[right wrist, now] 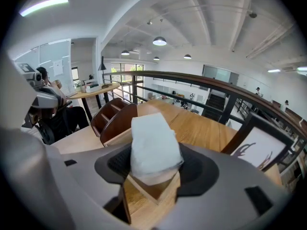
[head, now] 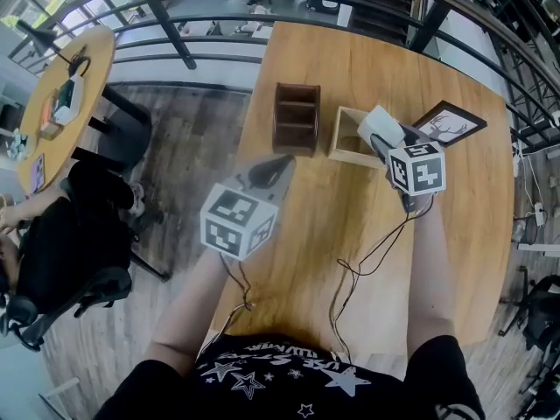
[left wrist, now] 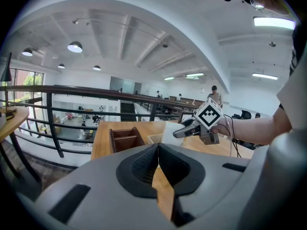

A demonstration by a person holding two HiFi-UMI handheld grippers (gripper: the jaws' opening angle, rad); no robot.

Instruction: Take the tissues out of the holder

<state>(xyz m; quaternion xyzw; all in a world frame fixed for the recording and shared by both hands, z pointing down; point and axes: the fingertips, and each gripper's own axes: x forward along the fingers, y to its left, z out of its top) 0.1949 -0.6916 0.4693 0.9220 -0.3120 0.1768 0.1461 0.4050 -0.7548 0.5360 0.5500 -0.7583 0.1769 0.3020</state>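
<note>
A wooden table (head: 455, 261) carries three things along its far side, standing in a row. A dark brown organizer (head: 297, 117) stands at the left, a light wooden holder (head: 350, 138) just right of it, and a picture frame (head: 451, 122) at the far right.

I'm looking along the right gripper (right wrist: 156, 169). Its jaws are standing wide apart with a folded white stack of tissues (right wrist: 154, 147) between them, and the dark pads (right wrist: 120, 166) are touching the stack's two sides. The stack is sticking up out of a pale wooden holder (right wrist: 152, 194), which is sitting on the wooden table (right wrist: 206, 128). A dark brown organizer (right wrist: 106, 113) is standing just beyond on the left. A framed antler picture (right wrist: 254, 147) is showing at the right.
</note>
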